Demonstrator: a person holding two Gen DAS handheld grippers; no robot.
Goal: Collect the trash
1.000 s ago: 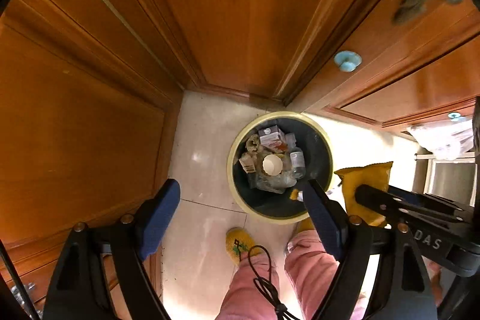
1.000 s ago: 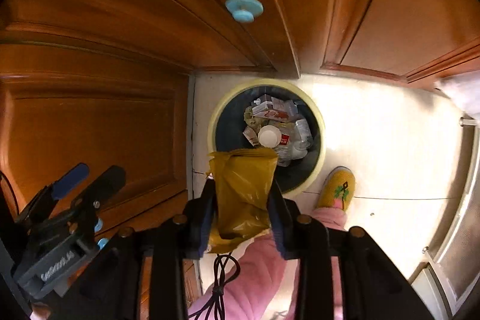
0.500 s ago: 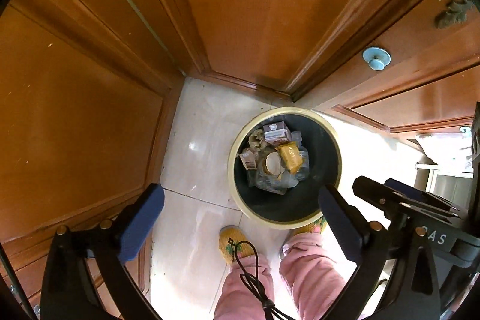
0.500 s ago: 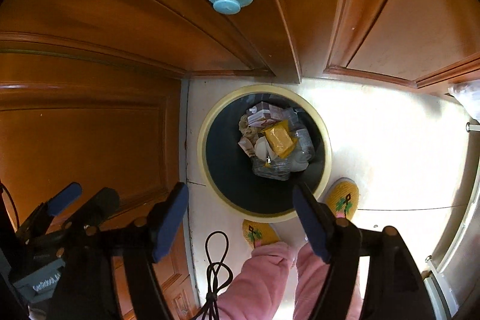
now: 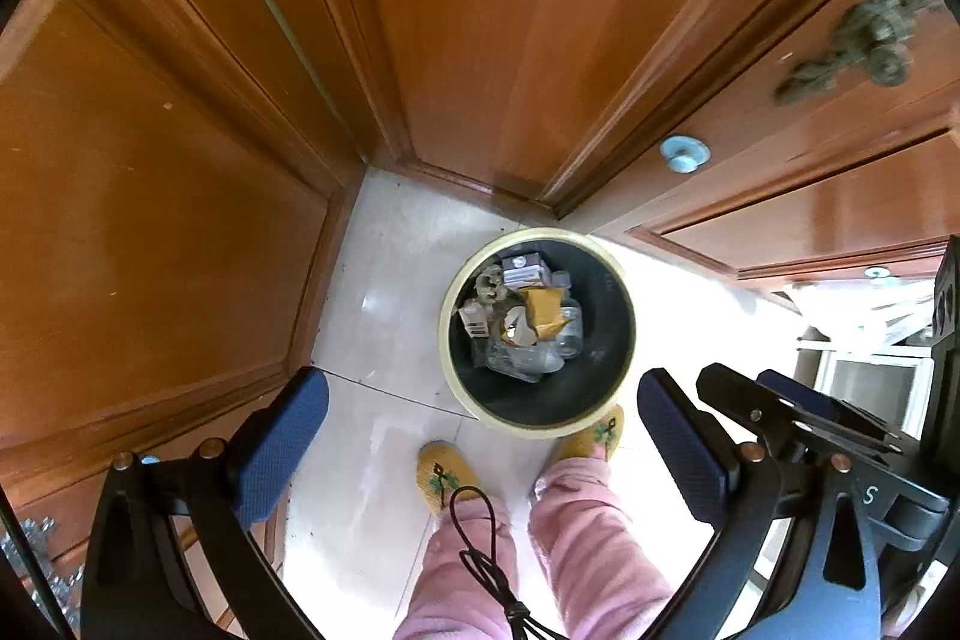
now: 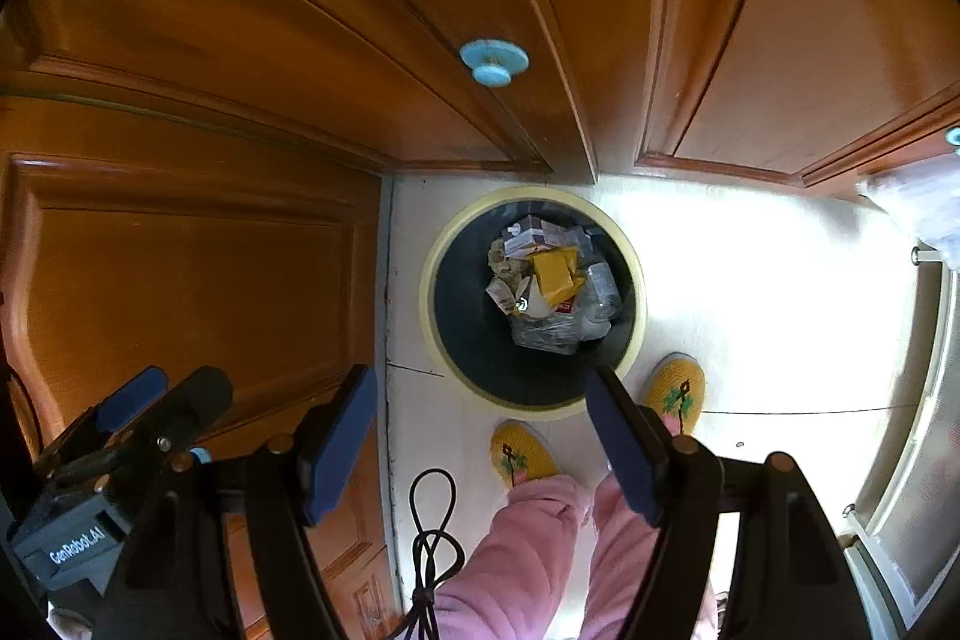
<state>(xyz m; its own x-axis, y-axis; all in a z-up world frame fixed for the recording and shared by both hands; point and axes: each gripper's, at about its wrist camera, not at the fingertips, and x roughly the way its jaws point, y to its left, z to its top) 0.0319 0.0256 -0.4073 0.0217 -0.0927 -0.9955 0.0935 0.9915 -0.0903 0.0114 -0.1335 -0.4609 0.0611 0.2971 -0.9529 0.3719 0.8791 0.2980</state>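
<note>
A round bin with a pale yellow rim (image 5: pixel 445 340) (image 6: pixel 427 292) stands on the tiled floor in a corner of wooden panels. Inside it lie boxes, clear plastic bottles and a yellow packet (image 5: pixel 543 307) (image 6: pixel 555 274) on top of the heap. My left gripper (image 5: pixel 480 418) hangs high above the bin, pointing down, its jaws wide open and empty. My right gripper (image 6: pixel 480 400) is also above the bin, open with nothing between its blue pads. Each gripper shows at the edge of the other's view.
Wooden cabinet doors surround the bin, one with a light blue knob (image 5: pixel 684 154) (image 6: pixel 493 61). A person's pink trouser legs (image 5: pixel 576 532) and yellow slippers (image 5: pixel 444 475) (image 6: pixel 675 391) stand right by the bin. A black cable (image 6: pixel 429 532) dangles below. A white plastic bag (image 5: pixel 864 304) is at the right.
The right gripper, shut on the yellow packet over the bin a second ago, opened; the packet now lies in the bin. The left jaws spread wider and both grippers rose.
</note>
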